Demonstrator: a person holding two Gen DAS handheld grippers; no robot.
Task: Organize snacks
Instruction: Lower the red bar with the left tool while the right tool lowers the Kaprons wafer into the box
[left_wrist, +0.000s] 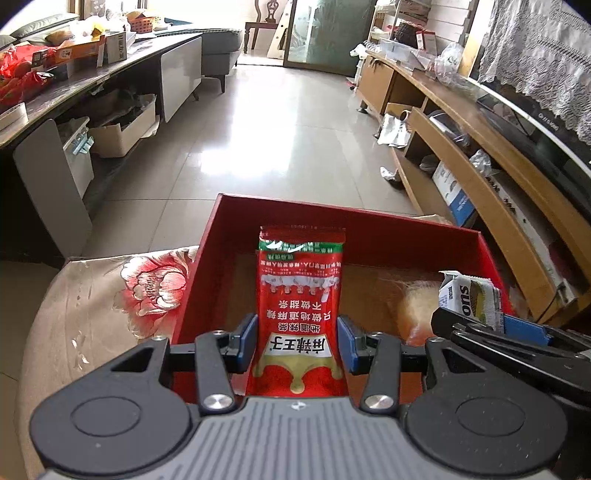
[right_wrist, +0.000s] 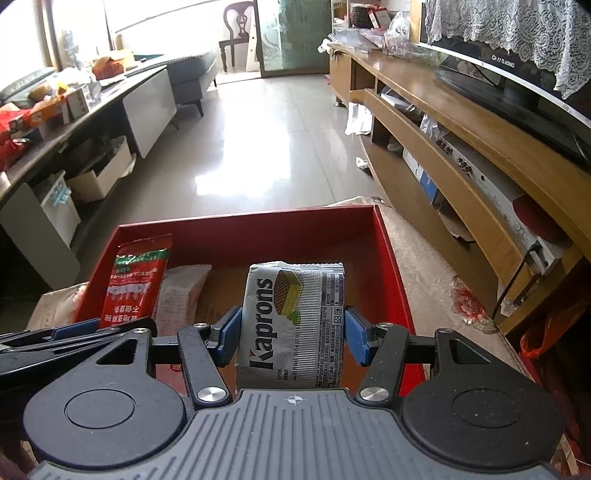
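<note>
**Carrying two snacks over the red box**

Gripping one packet apiece, the two claws hang side by side above the open red box (left_wrist: 369, 236), both angled downward toward its floor. The left gripper (left_wrist: 298, 341) is clenched on a red spicy-strip sachet (left_wrist: 300, 295), its blue pads pinching the lower half so that the sealed top sticks out ahead of the claw, over the left part of the box. That low hold probably leaves most of the sachet free to be lowered in first. The right gripper (right_wrist: 293, 334) grasps a silver Kaprons wafer pack (right_wrist: 295, 321) across its width, jaws standing wider because the pack is thicker; the pack likewise projects forward from the claw, above the box's middle.

Each claw appears at the edge of the other's view, so they are close together, the left one just to the left of the right. Ahead of the right claw and slightly left, a pale wrapped snack (right_wrist: 184, 291) already lies on the box floor. The box rests on a flowered cloth (left_wrist: 110, 295), which spreads out to the left of the left claw.

Judging by this, both packets are about to be set down inside, and neither has yet touched the floor of the box.
</note>
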